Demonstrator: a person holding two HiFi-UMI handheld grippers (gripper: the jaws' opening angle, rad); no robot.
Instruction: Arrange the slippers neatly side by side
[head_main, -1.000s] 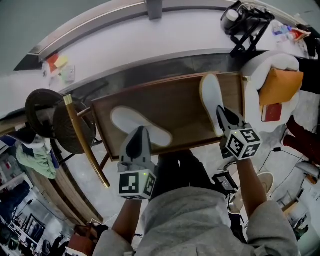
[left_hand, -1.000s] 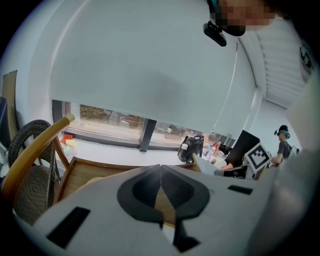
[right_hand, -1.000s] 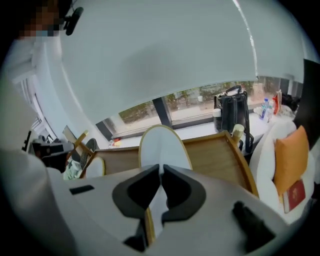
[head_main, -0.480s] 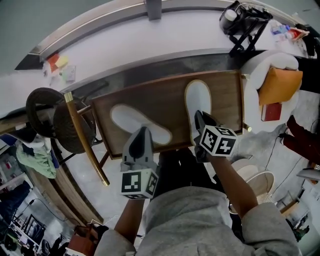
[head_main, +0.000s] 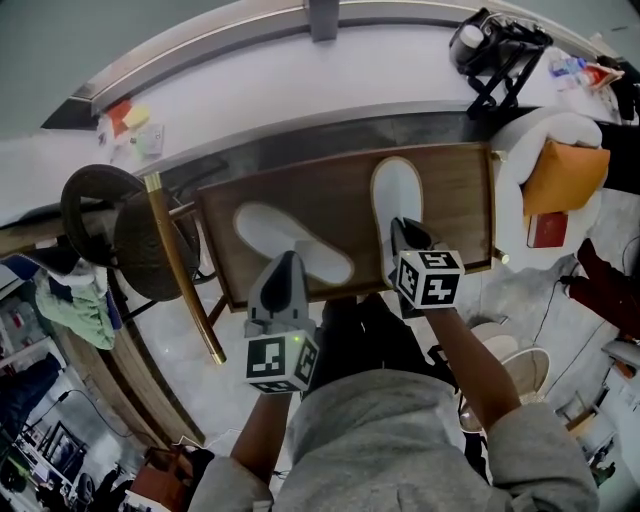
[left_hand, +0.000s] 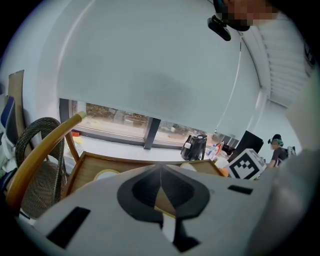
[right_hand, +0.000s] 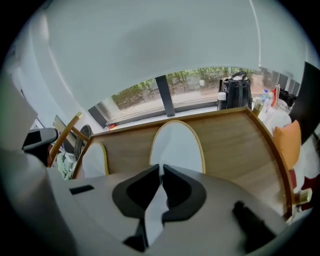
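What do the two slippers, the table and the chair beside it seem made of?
The left slipper and right slipper look like soft white matte fabric or foam, with tan edge trim. The table: brown wood or veneer, visible grain, low sheen. The chair: dark woven wicker on a glossy yellow-tan frame, perhaps wood or bamboo.

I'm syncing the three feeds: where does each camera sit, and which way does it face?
Head view: on the person's head, facing steeply down at the table, left slipper and right slipper; both forearms, left gripper and right gripper show.
Left gripper view: rides the left gripper, facing across the table to the window; its shut jaws show.
Right gripper view: rides the right gripper, facing down at the right slipper pinched in its jaws.
Shared: both gripper views show the black bag.
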